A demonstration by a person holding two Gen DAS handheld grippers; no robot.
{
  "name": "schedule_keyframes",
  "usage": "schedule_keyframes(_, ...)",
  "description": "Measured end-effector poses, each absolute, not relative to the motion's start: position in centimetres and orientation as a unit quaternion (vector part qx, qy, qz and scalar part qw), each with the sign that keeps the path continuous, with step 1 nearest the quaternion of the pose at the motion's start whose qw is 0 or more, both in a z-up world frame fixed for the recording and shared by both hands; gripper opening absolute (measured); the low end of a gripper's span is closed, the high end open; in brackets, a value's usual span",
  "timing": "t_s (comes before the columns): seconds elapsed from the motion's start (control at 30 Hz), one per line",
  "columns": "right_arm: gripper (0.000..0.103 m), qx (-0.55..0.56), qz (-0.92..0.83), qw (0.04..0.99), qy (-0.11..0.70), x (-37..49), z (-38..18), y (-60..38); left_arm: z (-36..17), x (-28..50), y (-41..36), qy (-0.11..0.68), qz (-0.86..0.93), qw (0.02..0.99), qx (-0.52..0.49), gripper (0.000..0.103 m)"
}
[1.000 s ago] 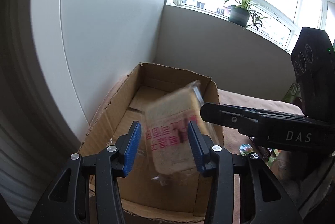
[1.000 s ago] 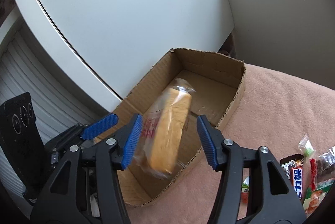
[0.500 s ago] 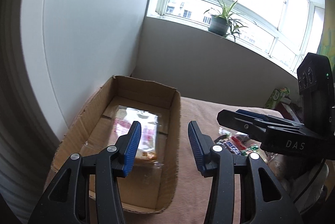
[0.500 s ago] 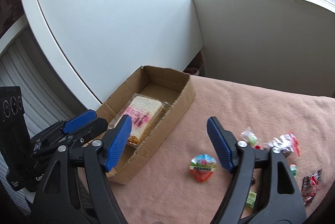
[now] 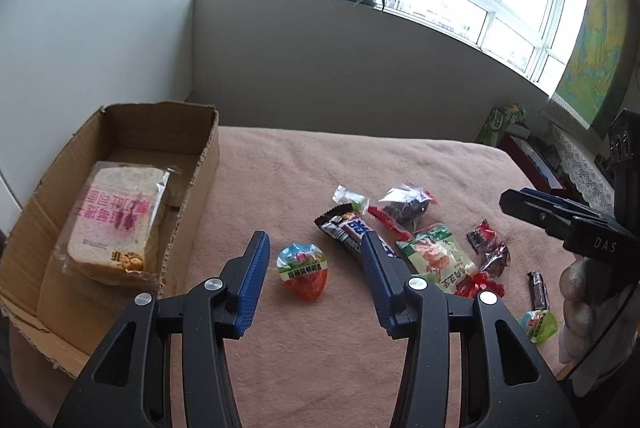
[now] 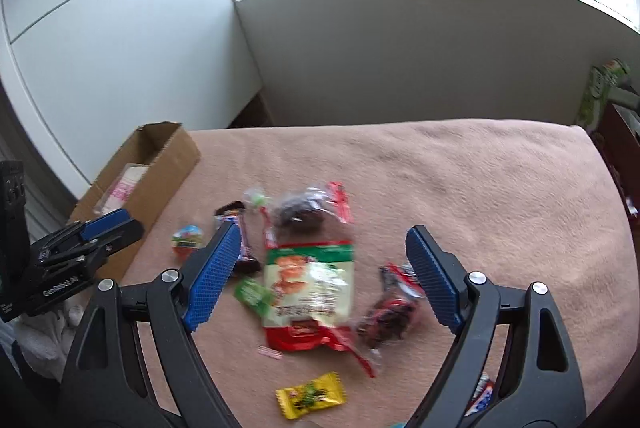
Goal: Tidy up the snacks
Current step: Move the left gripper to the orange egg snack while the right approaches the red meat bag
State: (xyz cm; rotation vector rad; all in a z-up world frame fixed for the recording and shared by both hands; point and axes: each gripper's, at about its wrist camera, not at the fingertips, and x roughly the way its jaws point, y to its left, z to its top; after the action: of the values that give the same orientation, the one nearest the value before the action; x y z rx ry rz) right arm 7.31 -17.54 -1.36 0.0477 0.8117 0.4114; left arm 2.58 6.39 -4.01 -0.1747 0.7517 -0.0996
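Hovering both grippers over the snack pile, we hold nothing.

Our left gripper (image 5: pixel 312 268) stands part-spread and empty; our right gripper (image 6: pixel 320 280) is opening wide. Only the left view shows the wrapped bread (image 5: pixel 116 220) lying flat inside the cardboard box (image 5: pixel 200 163) at the blanket's (image 5: pixel 420 159) left edge; only the right shows a yellow candy (image 6: pixel 310 400) near its front edge.

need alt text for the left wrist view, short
An open left gripper hovers over a pink blanket, framing a strawberry-shaped jelly cup. A cardboard box on the left holds wrapped bread; more snack packets lie scattered to the right.
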Motion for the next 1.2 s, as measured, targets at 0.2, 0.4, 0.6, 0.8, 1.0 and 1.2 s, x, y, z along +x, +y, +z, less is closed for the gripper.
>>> schedule_keyframes(0.2,0.087,0.09,0.175,0.872,0.449,9.6,-4.8,-22.3,-6.6,3.1,7.2,0.399,-0.03,0.912,-0.092,0.046)
schedule_keyframes(0.4,0.087,0.081,0.18,0.861,0.468,8.0,-6.5,-21.5,-7.6,3.1,6.7,0.408,-0.03,0.908,-0.087,0.046)
schedule_keyframes(0.6,0.079,0.066,0.191,0.859,0.47,5.8,-7.1,-21.7,-8.3,3.9,6.1,0.421,-0.021,0.902,-0.089,0.046)
schedule_keyframes(0.8,0.06,0.067,0.202,0.85,0.482,5.8,-7.9,-21.3,-9.0,5.4,4.6,0.434,-0.016,0.897,-0.083,0.046)
schedule_keyframes(1.0,0.056,0.056,0.203,0.85,0.483,5.9,-8.0,-20.6,-9.7,6.4,4.9,0.442,-0.012,0.892,-0.096,0.046)
schedule_keyframes(1.2,0.057,0.097,0.215,0.836,0.496,7.3,-8.1,-21.1,-9.8,6.3,5.4,0.441,-0.012,0.892,-0.097,0.046)
